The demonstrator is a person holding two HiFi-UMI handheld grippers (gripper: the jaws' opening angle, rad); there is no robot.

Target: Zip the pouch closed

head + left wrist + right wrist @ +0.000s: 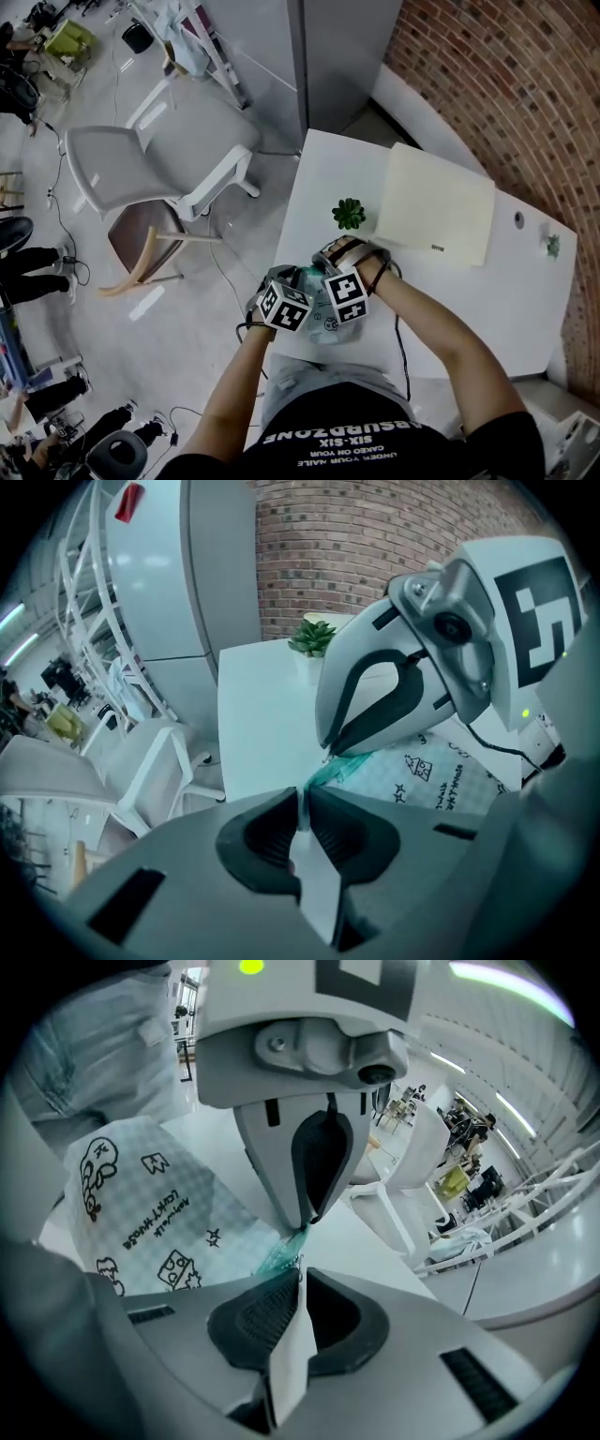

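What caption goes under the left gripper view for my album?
Left gripper and right gripper pinch the pouch at its teal end.

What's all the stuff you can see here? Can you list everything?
white table: one, white, beside the brick wall
red brick wall: one, red-brown, behind the table
small green potted plant: one, green, on the table
cream rectangular sheet: one, cream, flat on the table, beside the plant
clear pouch with black doodles and a teal zip: one, near table edge
grey plastic chair: one, grey, on the floor left of the table
brown wooden chair: one, brown, by the grey chair
left gripper: one, grey, shut on the pouch's zip end
right gripper: one, grey, shut there too
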